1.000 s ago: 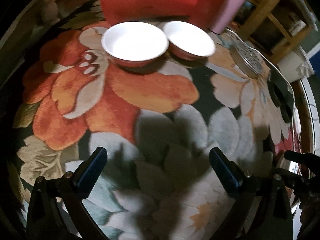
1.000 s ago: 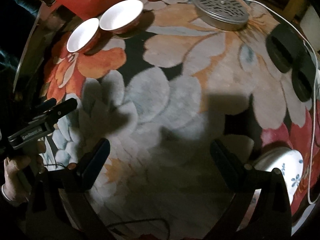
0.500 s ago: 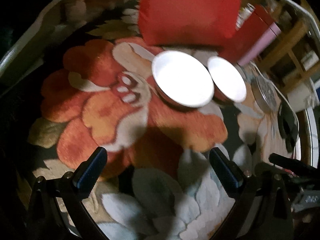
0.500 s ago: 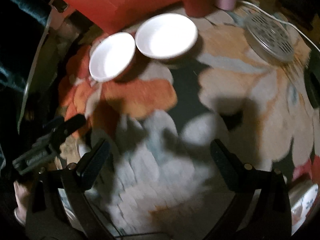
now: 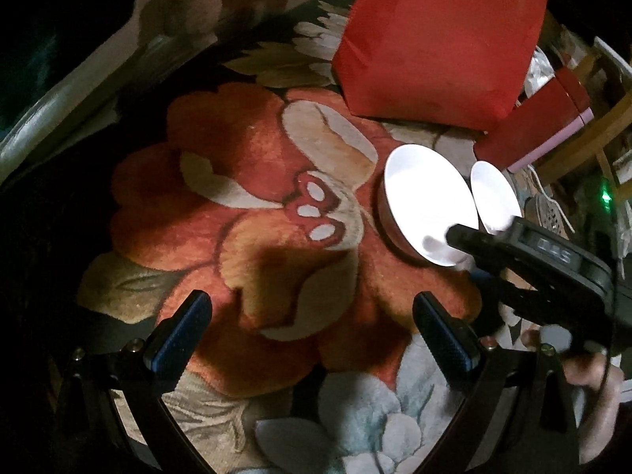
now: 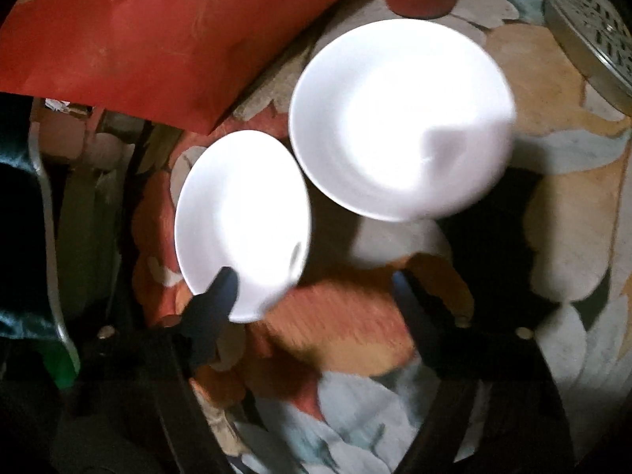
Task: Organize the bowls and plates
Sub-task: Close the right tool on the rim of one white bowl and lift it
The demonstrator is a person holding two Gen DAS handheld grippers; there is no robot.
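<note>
Two white bowls with red outsides sit side by side on a flowered cloth. In the right wrist view the left bowl [image 6: 241, 217] is just ahead of my open right gripper [image 6: 312, 288], whose left finger overlaps its near rim. The right bowl [image 6: 399, 118] lies farther off. In the left wrist view the same left bowl [image 5: 428, 207] and right bowl [image 5: 493, 197] are to the upper right of my open, empty left gripper [image 5: 308, 328]. The right gripper's black body [image 5: 545, 264] reaches over the nearer bowl's rim.
A red bag [image 5: 442, 35] stands behind the bowls and also shows in the right wrist view [image 6: 158, 27]. A round metal perforated lid [image 6: 592, 27] lies at the far right. A pink cup [image 5: 553, 142] and red box stand behind. The table's edge [image 5: 79, 71] curves at the left.
The right gripper has moved forward and left, closing in on the bowls. The left gripper has swung left, so the bowls now sit to its right. Both stay open.
</note>
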